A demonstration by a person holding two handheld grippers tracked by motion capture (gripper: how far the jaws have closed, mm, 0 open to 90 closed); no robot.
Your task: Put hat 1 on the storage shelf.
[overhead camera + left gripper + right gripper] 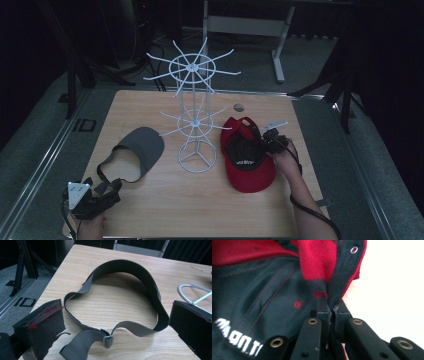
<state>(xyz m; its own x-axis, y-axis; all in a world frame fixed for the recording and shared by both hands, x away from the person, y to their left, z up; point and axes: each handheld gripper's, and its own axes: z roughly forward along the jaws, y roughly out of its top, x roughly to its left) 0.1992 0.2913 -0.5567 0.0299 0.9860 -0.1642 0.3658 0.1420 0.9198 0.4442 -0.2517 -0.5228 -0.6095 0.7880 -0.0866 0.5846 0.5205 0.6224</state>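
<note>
Dark room, wood bench (165, 210). Right tongs (333, 311) pinching edge of red cap (247, 167), cap lying upside down at right, beside white rack (194, 107). Left tongs (112, 322) spread, near grey visor (137, 150), not gripping. Rack hooks empty; hanging both not yet done, I think.

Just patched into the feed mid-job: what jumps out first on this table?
The tall white wire rack stands mid-table, every hook bare. To its right lies a red cap, inside up, and the right tongs are shut on the cap's black edge band. To the left of the rack lies a grey visor, its strap looping toward the left tongs, which stand open at the near left corner.
</note>
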